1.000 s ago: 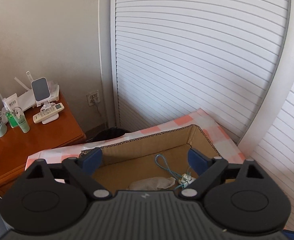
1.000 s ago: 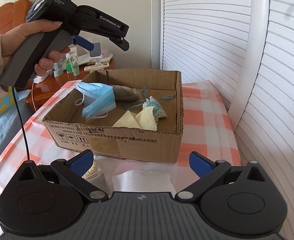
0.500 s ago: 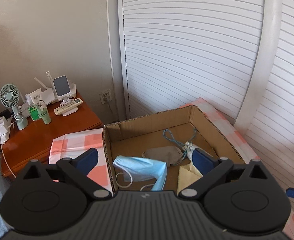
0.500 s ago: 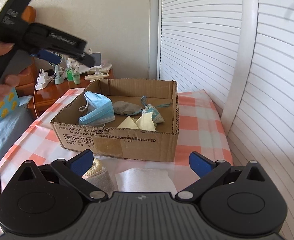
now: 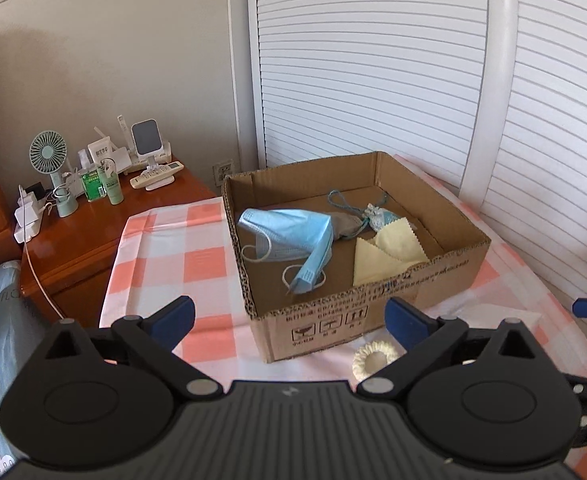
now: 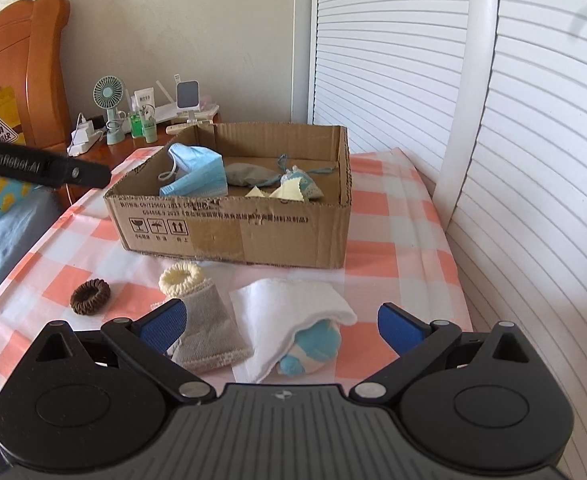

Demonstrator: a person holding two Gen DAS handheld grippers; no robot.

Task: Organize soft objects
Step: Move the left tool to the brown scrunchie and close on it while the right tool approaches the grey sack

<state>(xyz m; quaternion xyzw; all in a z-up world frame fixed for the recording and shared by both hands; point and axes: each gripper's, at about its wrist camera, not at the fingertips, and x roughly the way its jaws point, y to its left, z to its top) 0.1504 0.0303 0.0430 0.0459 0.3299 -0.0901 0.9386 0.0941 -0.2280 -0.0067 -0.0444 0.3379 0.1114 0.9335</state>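
Note:
An open cardboard box (image 6: 229, 232) (image 5: 373, 312) stands on the checked table. It holds a blue face mask (image 5: 289, 232) (image 6: 197, 172), a grey pouch (image 6: 249, 174), a patterned sachet with cord (image 5: 377, 216) and a yellow cloth (image 5: 385, 256). In front of the box lie a cream scrunchie (image 6: 181, 276) (image 5: 375, 360), a brown scrunchie (image 6: 90, 296), a grey cloth (image 6: 209, 332), a white cloth (image 6: 289, 312) and a blue sock (image 6: 313, 348) under it. My left gripper (image 5: 289, 320) is open and empty, back from the box. My right gripper (image 6: 281, 324) is open and empty above the cloths.
A wooden nightstand (image 5: 89, 232) at the left carries a small fan (image 5: 49, 160), bottles, chargers and a remote. White louvred doors (image 5: 373, 60) stand behind and to the right. A bed with blue bedding (image 6: 1, 232) lies left of the table.
My left gripper has pulled back and up from over the box, with the mask left inside. My right gripper has also drawn back, bringing the cloths and scrunchies into view.

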